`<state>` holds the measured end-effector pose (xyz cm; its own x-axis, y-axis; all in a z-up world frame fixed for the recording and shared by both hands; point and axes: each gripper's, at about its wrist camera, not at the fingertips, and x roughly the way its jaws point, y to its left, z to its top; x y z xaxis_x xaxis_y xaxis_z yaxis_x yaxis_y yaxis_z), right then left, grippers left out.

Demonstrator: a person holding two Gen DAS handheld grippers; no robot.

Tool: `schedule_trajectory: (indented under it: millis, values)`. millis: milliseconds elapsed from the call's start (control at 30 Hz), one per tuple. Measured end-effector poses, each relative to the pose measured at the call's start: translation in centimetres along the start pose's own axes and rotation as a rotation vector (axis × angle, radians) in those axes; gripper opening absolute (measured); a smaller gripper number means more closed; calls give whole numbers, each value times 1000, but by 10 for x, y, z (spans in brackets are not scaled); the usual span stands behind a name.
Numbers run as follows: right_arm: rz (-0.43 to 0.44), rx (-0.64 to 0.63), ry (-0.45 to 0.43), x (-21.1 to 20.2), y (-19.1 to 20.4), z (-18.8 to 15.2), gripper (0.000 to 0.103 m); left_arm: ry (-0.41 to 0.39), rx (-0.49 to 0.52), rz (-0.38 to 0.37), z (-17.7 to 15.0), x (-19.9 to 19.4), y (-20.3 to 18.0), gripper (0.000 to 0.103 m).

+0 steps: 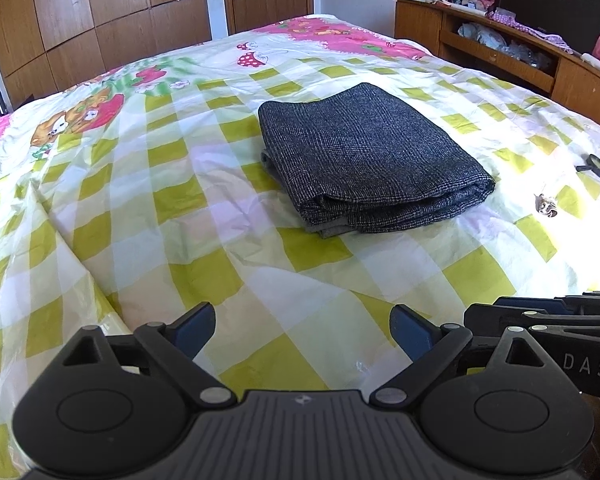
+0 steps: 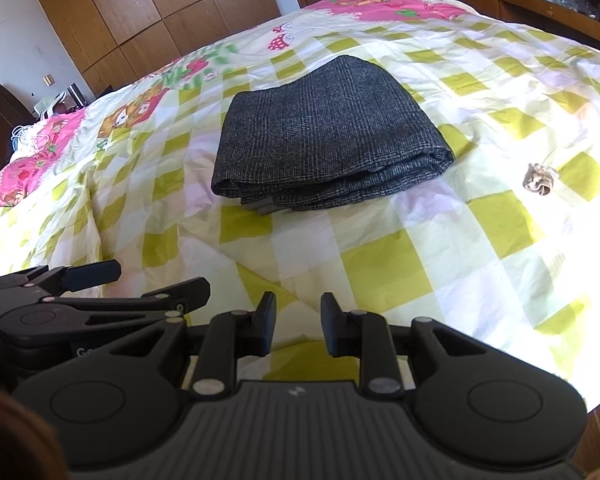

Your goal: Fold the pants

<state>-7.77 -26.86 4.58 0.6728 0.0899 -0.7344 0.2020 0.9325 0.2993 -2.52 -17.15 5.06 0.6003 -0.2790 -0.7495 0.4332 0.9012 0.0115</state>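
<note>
The dark grey checked pants (image 1: 368,156) lie folded into a thick rectangular stack on the bed, their layered folds facing me; the right wrist view shows the pants (image 2: 324,132) the same way. My left gripper (image 1: 304,332) hovers over the sheet short of the stack, open wide and empty. My right gripper (image 2: 299,320) is right beside it, its fingers standing a narrow gap apart with only sheet showing between them. Neither gripper touches the pants.
The bedsheet (image 1: 160,208) is yellow-green checked with pink cartoon prints. A small crumpled scrunchie (image 2: 538,180) and a black magnifying glass (image 1: 598,166) lie right of the pants. A wooden shelf unit (image 1: 500,40) stands beyond the bed's right side, and wardrobes (image 1: 80,20) behind.
</note>
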Motion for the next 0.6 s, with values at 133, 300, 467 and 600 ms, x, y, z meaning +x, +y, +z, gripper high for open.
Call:
schedule_trajectory:
  millis: [133, 300, 467, 600]
  values:
    - [-2, 4, 0, 0, -2, 0, 25, 2, 1, 4, 0, 0, -1, 103]
    - [-5, 6, 3, 1, -3, 0, 25, 4, 4, 8, 0, 0, -1, 103]
    - [-13, 10, 4, 0, -5, -1, 25, 4, 20, 21, 1, 0, -6, 103]
    - [-16, 10, 1, -1, -7, -1, 25, 5, 22, 22, 1, 1, -8, 103]
